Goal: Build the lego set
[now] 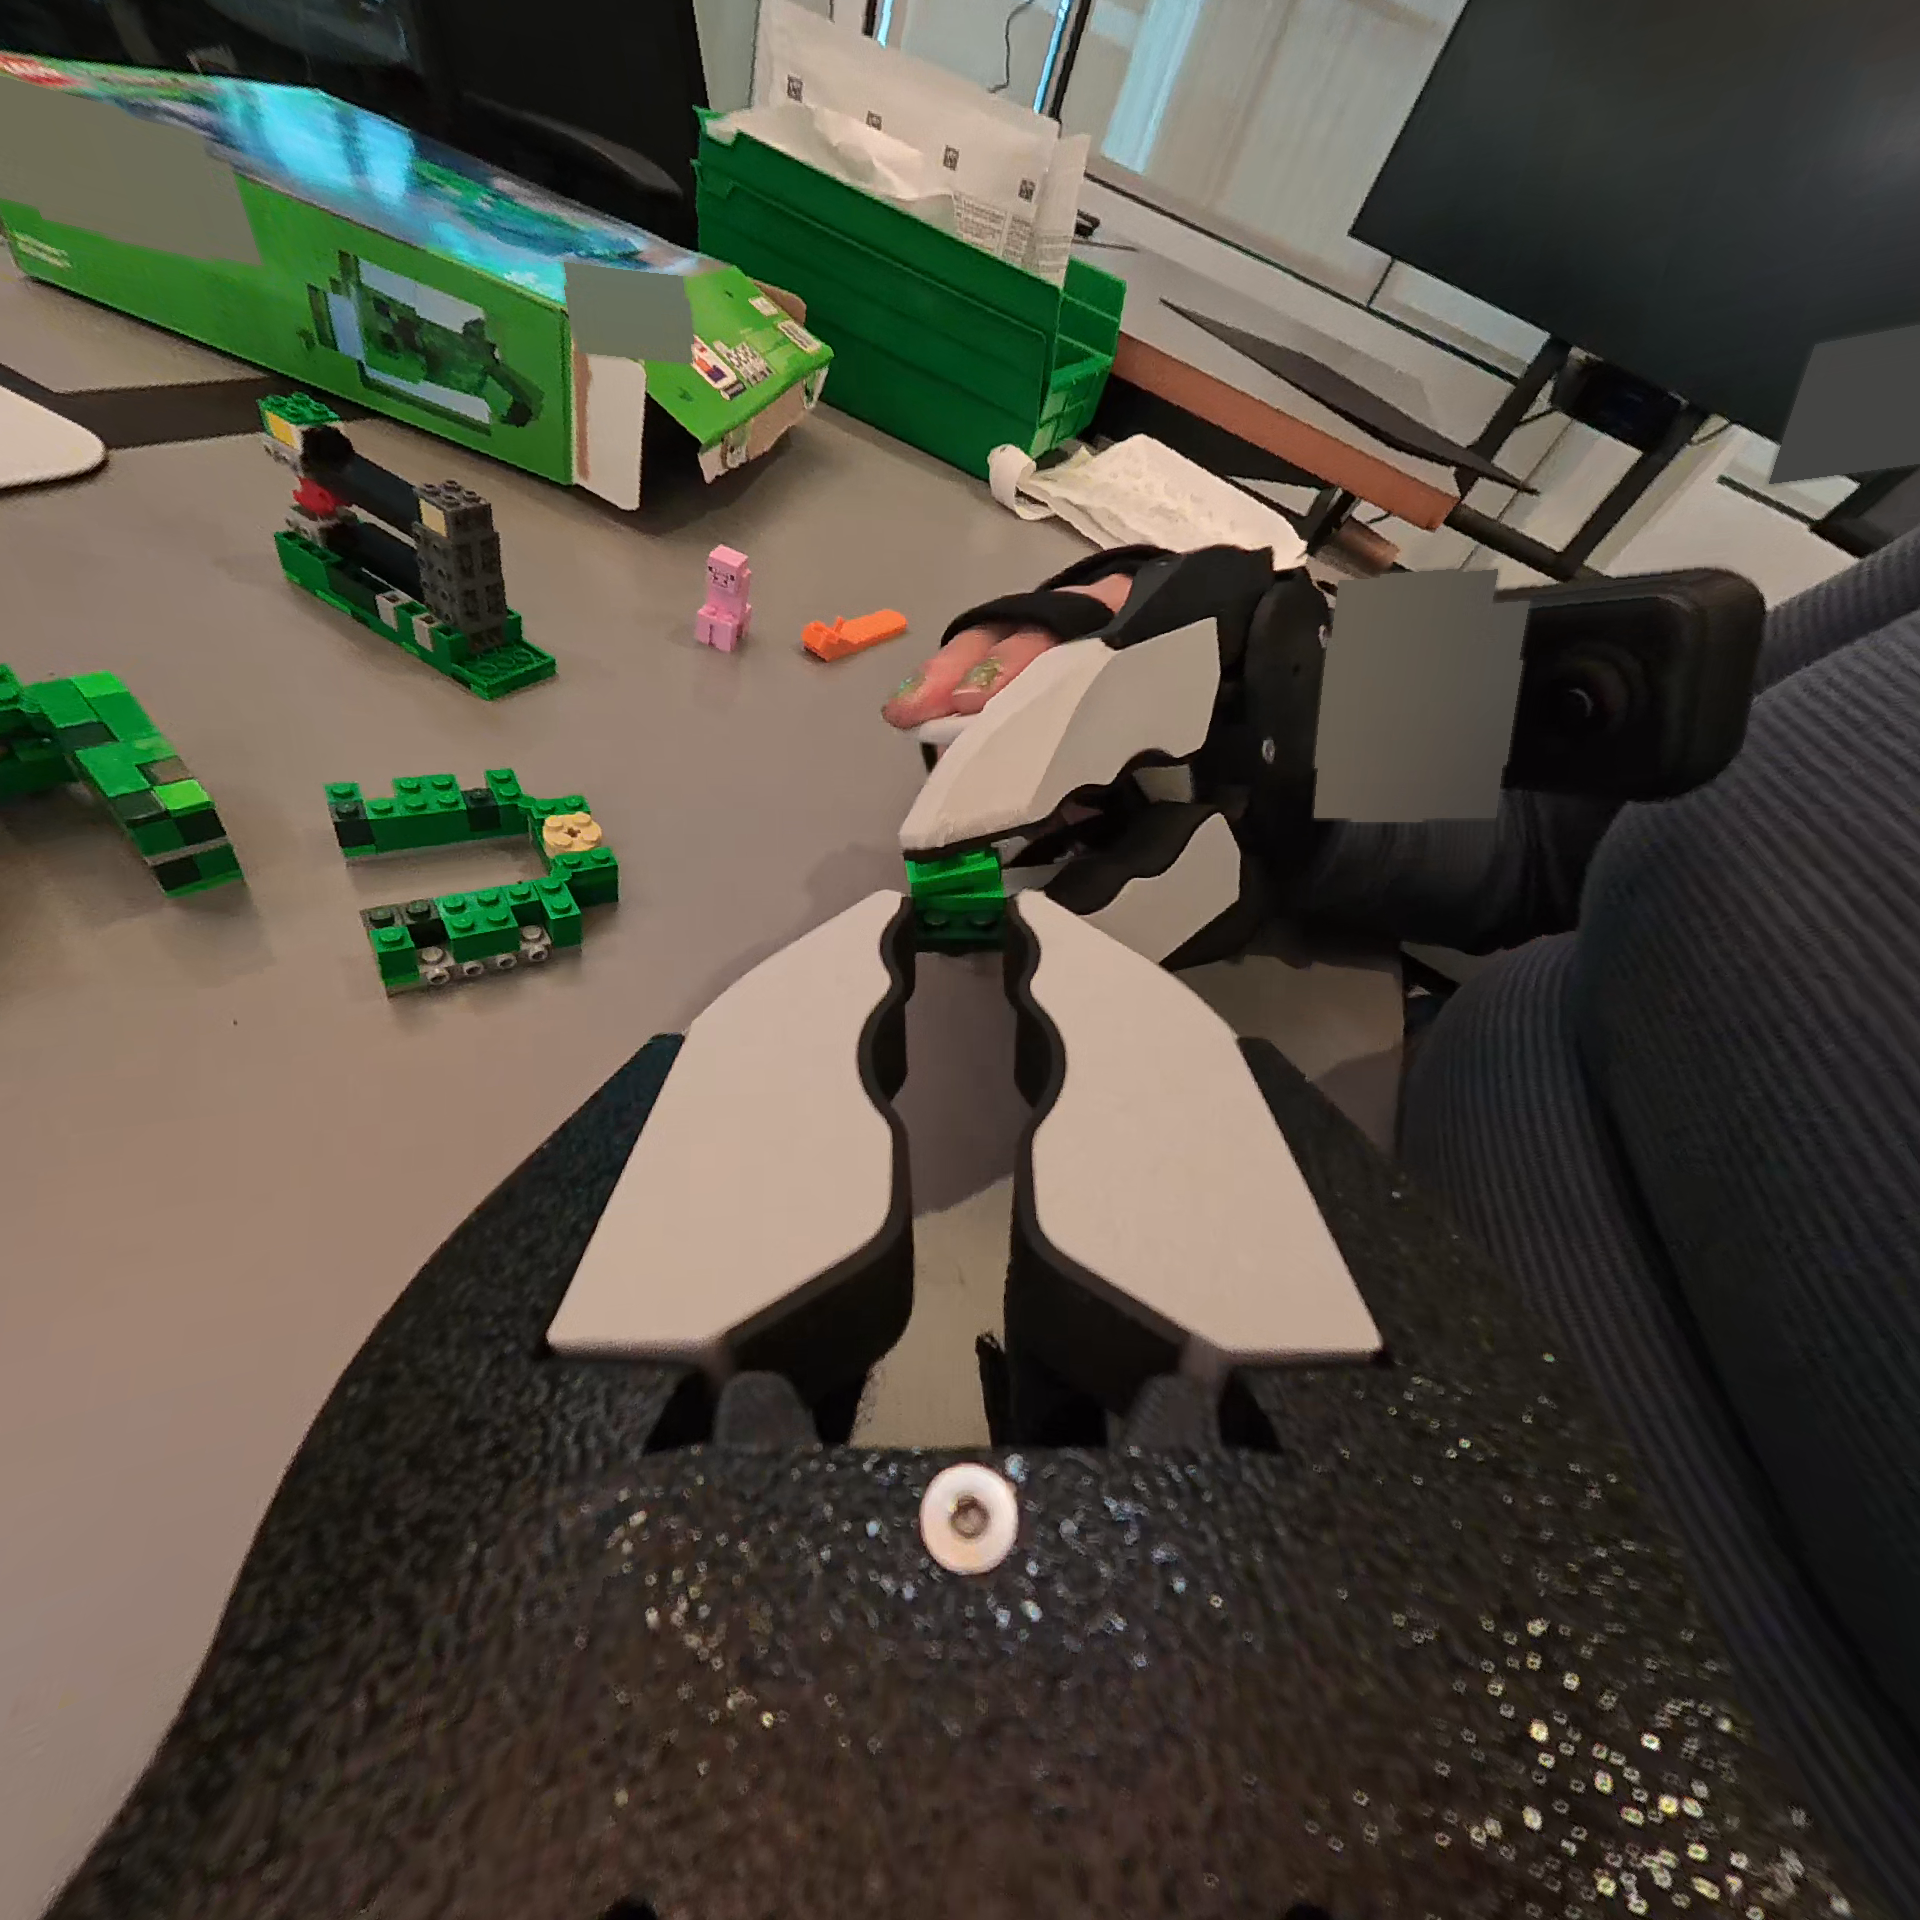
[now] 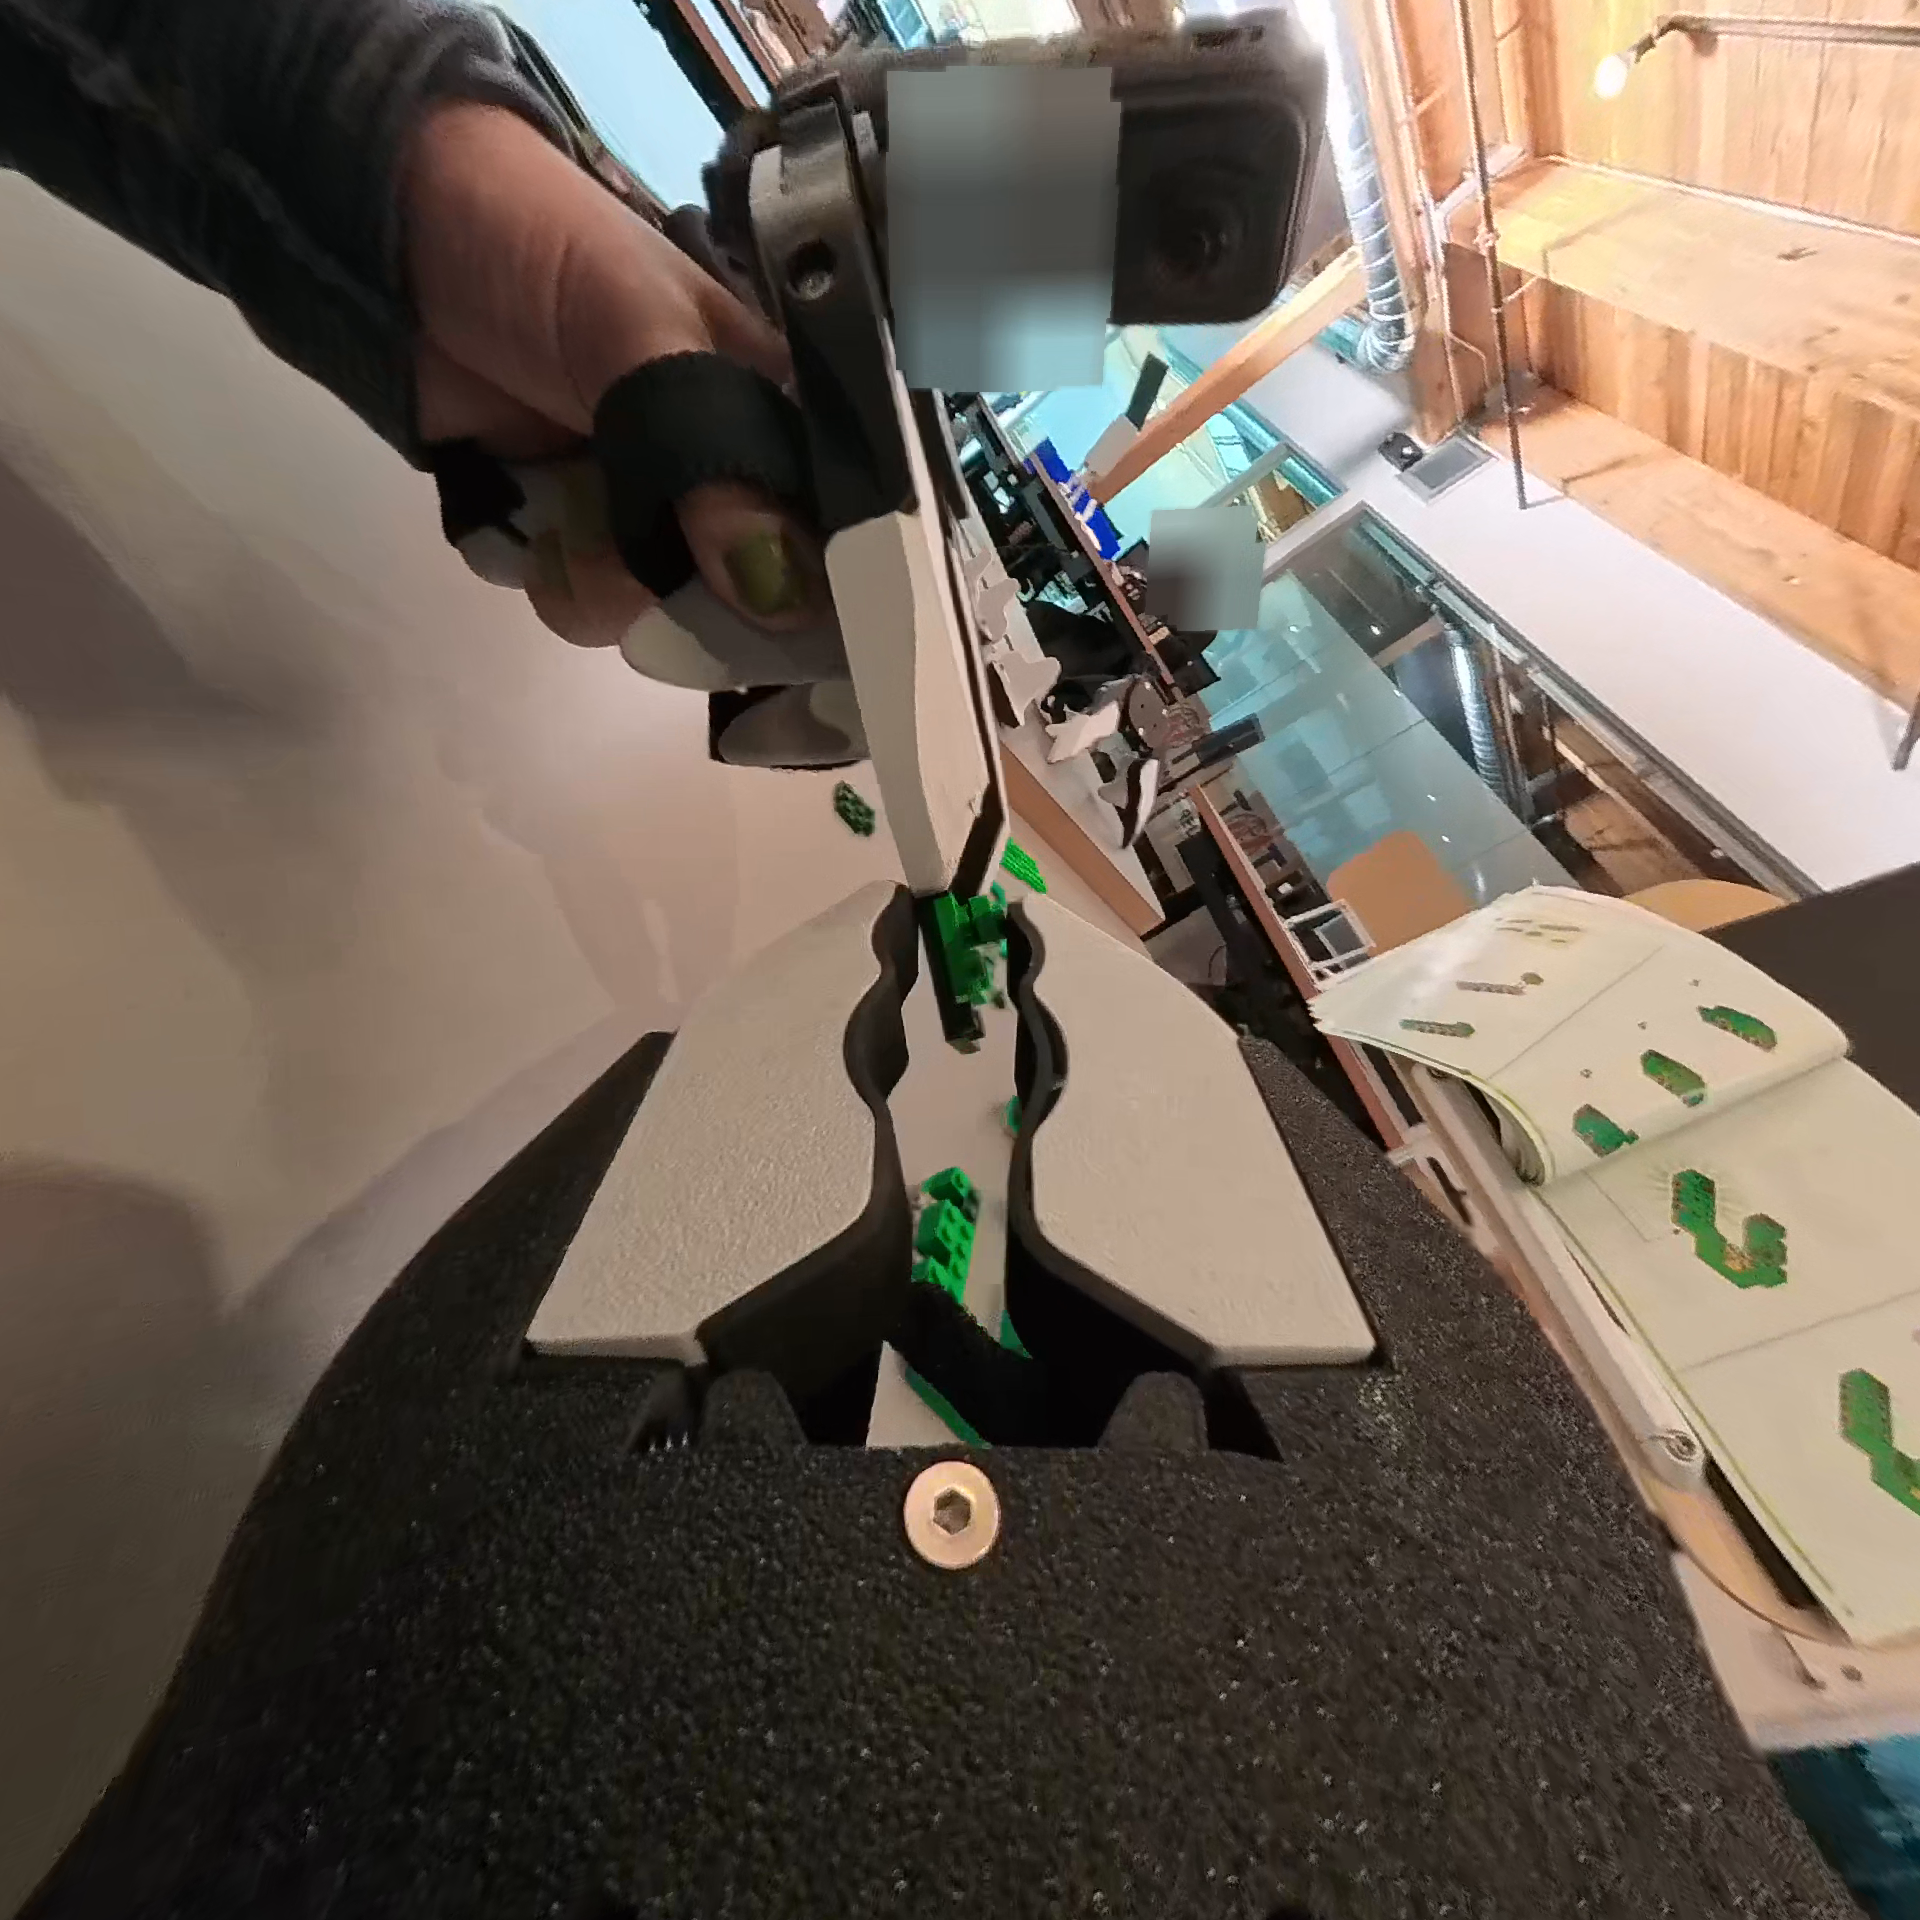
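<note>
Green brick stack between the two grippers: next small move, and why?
Probably press the two grippers together to seat the bricks. In the left wrist view the left gripper pinches the green brick stack at its fingertips, and the right gripper closes on the stack's top from above. The upper brick looks slightly tilted, so likely not fully seated.

Left wrist view, clock from frame centre: brick assembly (image 1: 956, 902) at 12, between left gripper (image 1: 958, 914) tips, right gripper (image 1: 971, 831) on top of it. On table (image 1: 260, 1091): open-frame build (image 1: 473, 878) at 9-10, stepped build (image 1: 114, 784) further left, tower build (image 1: 400, 545) at 10-11, set box (image 1: 395, 301) behind it. Pig figure (image 1: 724, 597) at 11, brick separator (image 1: 854, 632) just right of it. Bin (image 1: 894, 301) at 12, behind. Right wrist view: instruction booklet (image 2: 1662, 1195) at 3-4.
</note>
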`<act>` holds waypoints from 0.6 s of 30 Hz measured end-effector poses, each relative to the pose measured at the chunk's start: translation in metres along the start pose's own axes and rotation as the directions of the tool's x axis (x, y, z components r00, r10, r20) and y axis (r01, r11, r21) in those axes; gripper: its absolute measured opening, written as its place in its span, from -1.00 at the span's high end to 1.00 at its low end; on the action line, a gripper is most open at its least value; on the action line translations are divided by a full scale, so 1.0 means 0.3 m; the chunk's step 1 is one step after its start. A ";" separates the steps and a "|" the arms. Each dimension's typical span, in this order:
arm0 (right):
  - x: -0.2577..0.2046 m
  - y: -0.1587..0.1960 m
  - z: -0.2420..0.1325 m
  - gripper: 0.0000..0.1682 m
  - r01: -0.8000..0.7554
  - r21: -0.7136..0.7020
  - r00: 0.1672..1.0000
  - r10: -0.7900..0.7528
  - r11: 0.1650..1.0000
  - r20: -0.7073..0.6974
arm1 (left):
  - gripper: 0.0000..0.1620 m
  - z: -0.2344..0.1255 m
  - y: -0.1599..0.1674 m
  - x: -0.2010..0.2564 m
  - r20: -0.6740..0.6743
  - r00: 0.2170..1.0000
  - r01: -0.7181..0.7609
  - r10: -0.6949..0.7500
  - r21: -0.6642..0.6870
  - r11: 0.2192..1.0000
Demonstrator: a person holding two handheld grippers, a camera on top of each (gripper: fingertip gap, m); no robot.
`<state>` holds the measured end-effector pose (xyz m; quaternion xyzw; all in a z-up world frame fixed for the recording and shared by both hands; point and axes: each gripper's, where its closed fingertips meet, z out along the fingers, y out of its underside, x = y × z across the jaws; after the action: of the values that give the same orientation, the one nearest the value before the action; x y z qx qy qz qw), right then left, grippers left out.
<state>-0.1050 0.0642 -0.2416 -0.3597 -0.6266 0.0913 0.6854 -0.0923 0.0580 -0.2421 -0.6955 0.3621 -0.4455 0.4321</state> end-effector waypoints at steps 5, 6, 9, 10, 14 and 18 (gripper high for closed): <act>0.026 0.009 0.007 0.84 0.083 -0.051 0.992 -0.087 0.995 -0.094 | 0.81 0.000 -0.023 -0.017 0.058 0.998 0.015 -0.019 0.066 0.998; 0.027 0.011 0.008 0.84 0.088 -0.058 0.990 -0.094 0.994 -0.102 | 0.81 0.000 -0.023 -0.019 0.064 0.998 0.017 -0.022 0.073 0.997; 0.023 0.014 0.010 0.84 0.086 -0.057 0.991 -0.091 0.995 -0.100 | 0.81 0.000 -0.020 -0.022 0.066 0.997 0.026 -0.032 0.083 0.996; 0.022 0.015 0.010 0.84 0.093 -0.059 0.991 -0.098 0.994 -0.096 | 0.81 0.000 -0.018 -0.022 0.066 0.997 0.029 -0.034 0.083 0.996; 0.018 0.024 0.011 0.84 0.184 -0.089 0.979 -0.191 0.979 -0.078 | 0.81 0.003 -0.011 -0.027 0.076 0.997 0.027 -0.032 0.063 0.998; 0.011 0.034 0.009 0.86 0.268 -0.123 0.961 -0.275 0.956 -0.044 | 0.81 0.009 -0.003 -0.031 0.084 0.996 0.030 -0.033 0.034 0.999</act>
<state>-0.1035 0.0743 -0.2453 -0.3121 -0.6530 -0.0511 0.6881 -0.0927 0.0673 -0.2448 -0.7123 0.3252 -0.4282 0.4511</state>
